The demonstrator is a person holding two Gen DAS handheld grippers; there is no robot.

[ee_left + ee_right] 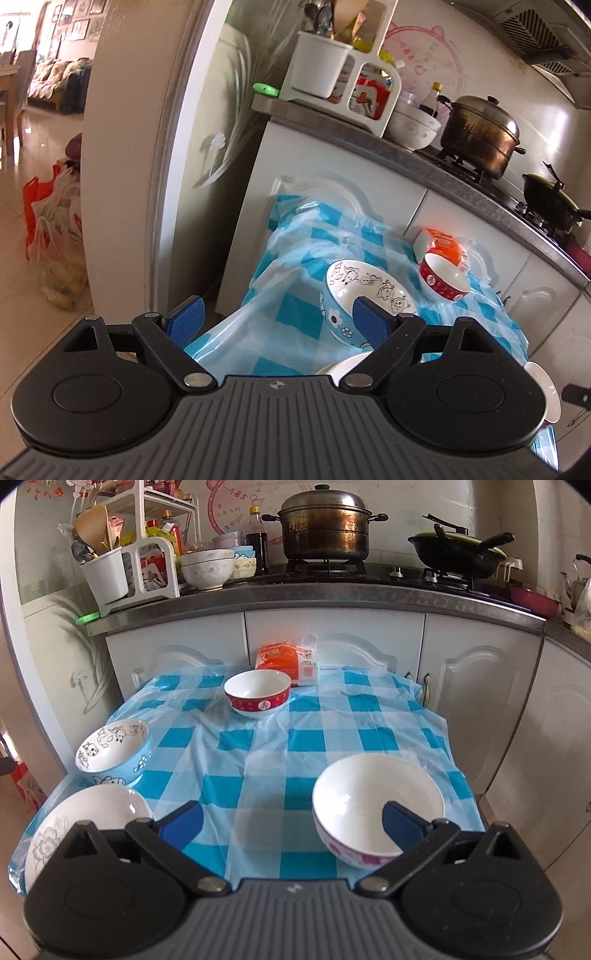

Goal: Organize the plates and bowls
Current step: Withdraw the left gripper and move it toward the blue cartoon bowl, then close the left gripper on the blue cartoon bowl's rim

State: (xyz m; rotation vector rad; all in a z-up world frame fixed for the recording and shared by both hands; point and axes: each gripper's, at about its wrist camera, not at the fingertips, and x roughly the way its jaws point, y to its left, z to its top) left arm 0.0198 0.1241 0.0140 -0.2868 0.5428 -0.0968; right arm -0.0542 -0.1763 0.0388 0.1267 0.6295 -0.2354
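From the right wrist view, we see only part of the grey-flowered bowl (74, 823); its near side is hidden behind the right claw (291, 825) body. The white bowl (369, 805) has its near rim covered by a blue finger (400, 819). From the left wrist view, a white dish (546, 391) peeks out behind the left claw (279, 317); we cannot tell its shape. Lettering on the orange packet (286, 657) is too small to read.

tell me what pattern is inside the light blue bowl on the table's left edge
Black-outlined cartoon animals on white inside the light blue ceramic bowl; clearest in the right wrist view.
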